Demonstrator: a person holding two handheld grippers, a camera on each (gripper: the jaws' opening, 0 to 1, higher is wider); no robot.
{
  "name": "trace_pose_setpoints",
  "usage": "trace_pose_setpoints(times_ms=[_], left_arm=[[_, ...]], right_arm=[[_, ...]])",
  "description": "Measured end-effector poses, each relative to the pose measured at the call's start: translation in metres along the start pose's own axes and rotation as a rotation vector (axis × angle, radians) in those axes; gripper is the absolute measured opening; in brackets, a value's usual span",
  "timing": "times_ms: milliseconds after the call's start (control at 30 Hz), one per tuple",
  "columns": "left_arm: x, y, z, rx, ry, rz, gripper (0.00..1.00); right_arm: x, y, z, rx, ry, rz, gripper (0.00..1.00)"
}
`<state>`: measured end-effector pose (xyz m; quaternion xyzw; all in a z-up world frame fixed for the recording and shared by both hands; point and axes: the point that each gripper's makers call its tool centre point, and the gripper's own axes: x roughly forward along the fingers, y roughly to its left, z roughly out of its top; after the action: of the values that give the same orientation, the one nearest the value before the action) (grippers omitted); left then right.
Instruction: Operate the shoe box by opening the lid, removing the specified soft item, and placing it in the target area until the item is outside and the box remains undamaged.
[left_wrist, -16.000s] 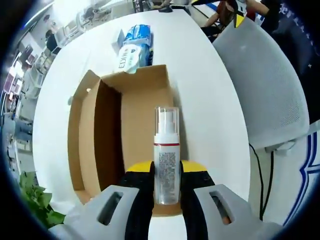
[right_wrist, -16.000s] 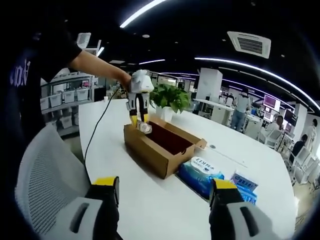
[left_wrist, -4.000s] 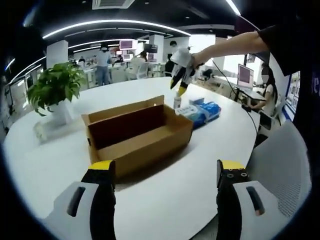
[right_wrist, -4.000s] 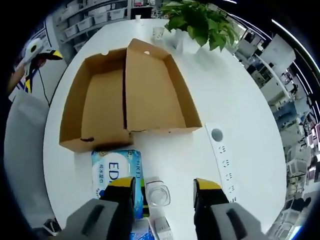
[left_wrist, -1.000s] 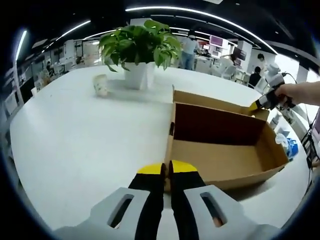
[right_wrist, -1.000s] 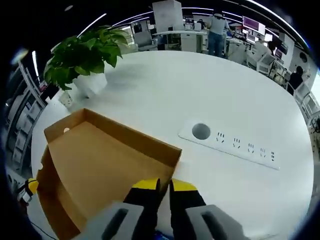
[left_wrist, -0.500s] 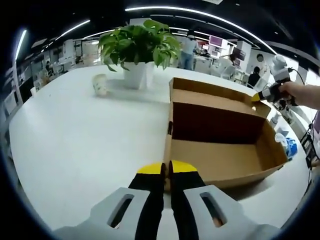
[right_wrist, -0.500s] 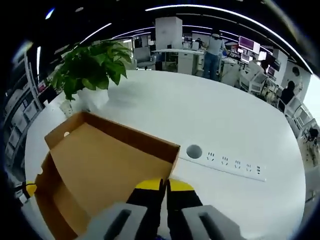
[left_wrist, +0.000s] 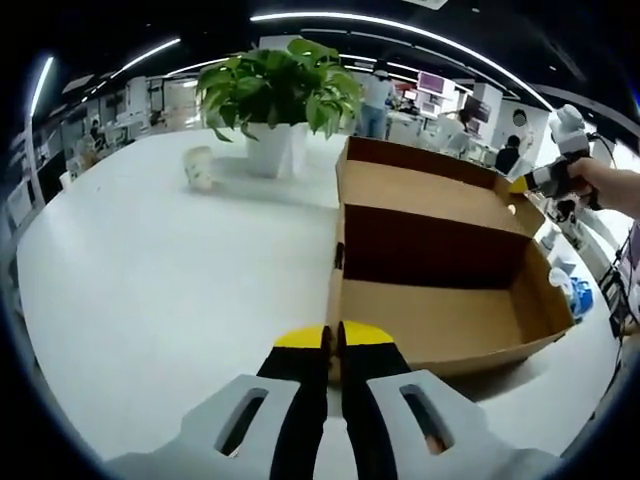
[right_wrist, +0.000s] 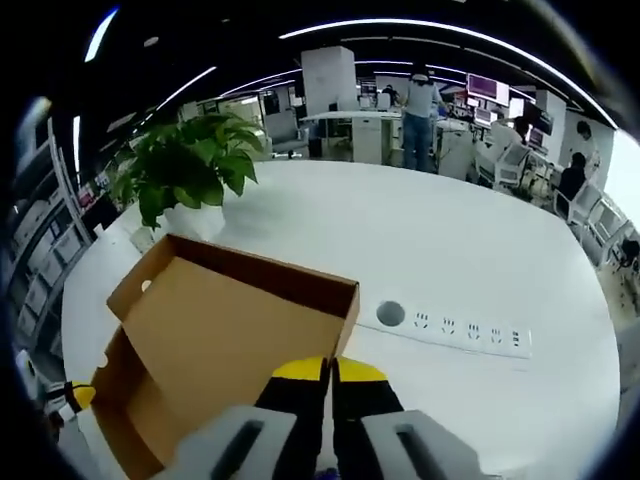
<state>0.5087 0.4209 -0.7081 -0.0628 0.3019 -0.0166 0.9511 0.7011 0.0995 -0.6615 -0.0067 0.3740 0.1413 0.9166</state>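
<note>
With left gripper (left_wrist: 332, 345) pinching the box (left_wrist: 440, 300) wall, right gripper (right_wrist: 328, 378) pinching the lid (right_wrist: 230, 330) should swing it gently

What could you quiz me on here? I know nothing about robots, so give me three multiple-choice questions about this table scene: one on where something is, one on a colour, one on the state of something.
1. Where does the potted plant stand?
A. inside the cardboard box
B. on the white table, beyond the box
C. on a chair

2. What colour are the tips of the left gripper?
A. yellow
B. red
C. green

3. How is the lid of the cardboard box now?
A. shut flat on the box
B. torn off and lying on the floor
C. raised partway, with the right gripper closed on its edge

Answers:
1 B: the pot sits on the table past the box's far end.
2 A: the jaw ends are yellow over black.
3 C: the flap slants above the empty box, its edge pinched between the jaws.
</note>
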Motion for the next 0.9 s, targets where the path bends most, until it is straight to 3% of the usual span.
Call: trace_pose_setpoints(times_ms=[500, 900], left_arm=[[-0.001, 0.000, 0.000, -0.013, -0.007, -0.005, 0.01], [0.000, 0.001, 0.000, -0.005, -0.009, -0.014, 0.01]], right_arm=[[-0.034, 0.015, 0.017, -0.017, -0.100, 0.044, 0.00], [-0.063, 0.026, 0.010, -0.050, -0.162, 0.077, 0.00]])
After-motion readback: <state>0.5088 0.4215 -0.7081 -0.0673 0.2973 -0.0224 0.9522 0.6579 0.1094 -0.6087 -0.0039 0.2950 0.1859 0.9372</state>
